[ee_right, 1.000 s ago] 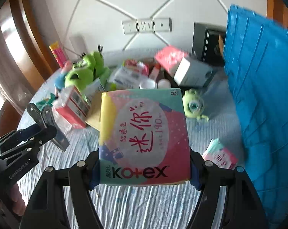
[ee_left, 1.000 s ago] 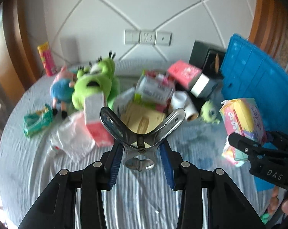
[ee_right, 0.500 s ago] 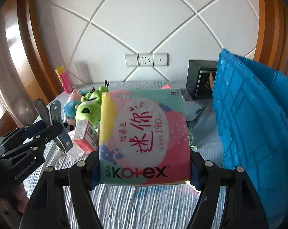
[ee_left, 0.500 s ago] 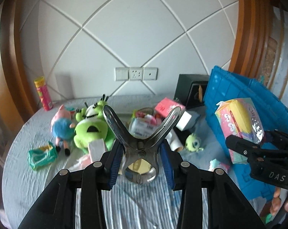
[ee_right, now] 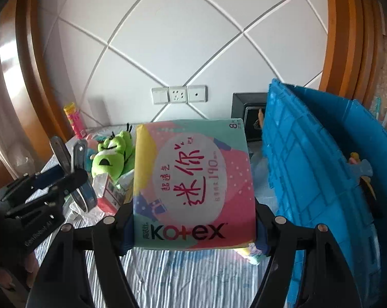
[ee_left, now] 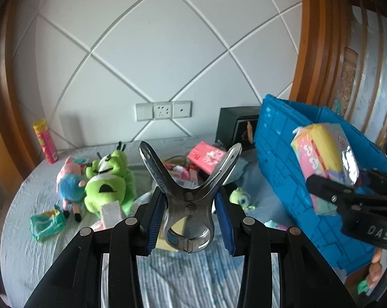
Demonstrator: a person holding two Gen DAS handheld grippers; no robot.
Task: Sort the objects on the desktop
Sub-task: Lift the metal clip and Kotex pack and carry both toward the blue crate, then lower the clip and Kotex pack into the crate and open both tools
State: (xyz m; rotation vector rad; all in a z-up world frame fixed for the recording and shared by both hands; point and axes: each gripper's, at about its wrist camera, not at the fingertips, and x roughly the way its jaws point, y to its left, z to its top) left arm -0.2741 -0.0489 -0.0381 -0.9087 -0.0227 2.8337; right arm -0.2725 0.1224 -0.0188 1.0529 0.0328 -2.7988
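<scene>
Left wrist view shows the left tongs (ee_left: 190, 220) clamped on a metal spring clamp (ee_left: 188, 192), its two handles splayed upward in a V, held above the near edge of the bench (ee_left: 167, 277), which is covered with a blue-grey striped cloth. In the right wrist view the right tongs (ee_right: 193, 231) grip a pink and teal Kotex pad pack (ee_right: 193, 184) by its lower sides, face toward the camera, raised above the bench beside the blue plastic crate (ee_right: 321, 179) that stands along the right edge. Beyond the clamp, mid-bench, lie a green plush monster (ee_left: 106, 184), a pink pig plush in a blue dress (ee_left: 70, 182) just left of it, a small green one-eyed toy (ee_left: 241, 197) near the crate, and a teal wipes packet (ee_left: 48, 222) toward the left edge. A pink box (ee_left: 206, 157) sits in the clutter at the back. A pink and yellow tube (ee_left: 45, 141) stands upright at the back left edge, against the white wall with its sockets (ee_left: 163, 110). A black box (ee_left: 235, 128) sits at the back by the crate.
</scene>
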